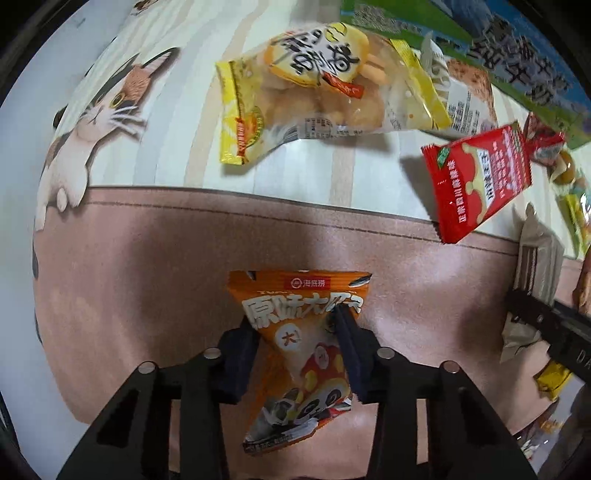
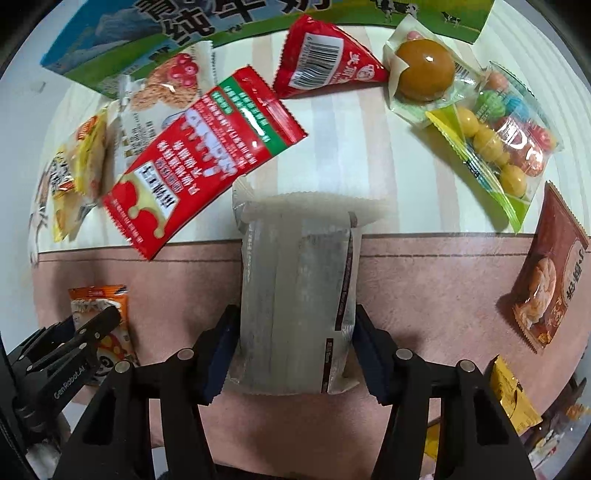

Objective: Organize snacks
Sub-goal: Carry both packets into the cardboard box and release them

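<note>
My left tongs [image 1: 295,343] grasp the orange triangle snack [image 1: 299,354]; my right tongs [image 2: 293,350] clench the grey packet [image 2: 295,295].

the orange snack packet [image 1: 299,325] reads 海底捞 and 原味; the milk carton [image 2: 177,29] reads 纯牛奶; the left gripper [image 2: 79,334] casing reads gen robot.ai
</note>
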A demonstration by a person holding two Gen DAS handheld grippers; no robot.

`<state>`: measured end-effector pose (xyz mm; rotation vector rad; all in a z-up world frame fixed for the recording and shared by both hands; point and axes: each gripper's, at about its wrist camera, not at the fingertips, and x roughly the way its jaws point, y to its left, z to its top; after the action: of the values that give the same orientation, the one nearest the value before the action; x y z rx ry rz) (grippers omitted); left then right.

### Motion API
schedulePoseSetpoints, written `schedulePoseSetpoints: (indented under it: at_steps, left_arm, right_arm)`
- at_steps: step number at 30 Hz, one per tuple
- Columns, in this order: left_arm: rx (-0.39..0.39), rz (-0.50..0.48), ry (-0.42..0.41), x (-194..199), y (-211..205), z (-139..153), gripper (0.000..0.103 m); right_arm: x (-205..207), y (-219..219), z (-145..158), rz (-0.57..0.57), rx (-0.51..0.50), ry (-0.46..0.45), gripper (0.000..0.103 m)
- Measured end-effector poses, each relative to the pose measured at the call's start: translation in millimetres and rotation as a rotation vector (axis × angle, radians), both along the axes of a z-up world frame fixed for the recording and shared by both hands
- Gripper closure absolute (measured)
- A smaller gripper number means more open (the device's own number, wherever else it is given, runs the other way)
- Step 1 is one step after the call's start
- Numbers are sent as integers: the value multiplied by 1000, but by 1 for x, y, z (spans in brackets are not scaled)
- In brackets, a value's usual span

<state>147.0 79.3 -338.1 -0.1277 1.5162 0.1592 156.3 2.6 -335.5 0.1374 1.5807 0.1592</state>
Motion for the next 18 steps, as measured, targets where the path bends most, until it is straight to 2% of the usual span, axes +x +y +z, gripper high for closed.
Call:
schedulePoseSetpoints:
  at_steps: [8, 13, 16, 18]
  left_arm:
    - [-97, 22, -33, 11, -19, 45, 72]
    - [-120, -41, -78, 27, -45, 75, 73]
    - [-126, -78, -71, 45, -59, 70, 72]
    - [-128, -93, -9, 60, -63, 53, 69]
  right_arm:
    - [-12, 2, 52, 9, 85, -36, 41]
    - [-6, -4, 85, 17, 120, -80, 41]
    - [1, -10, 93, 12, 123, -90, 41]
    - [11, -19, 84, 2, 111, -84, 41]
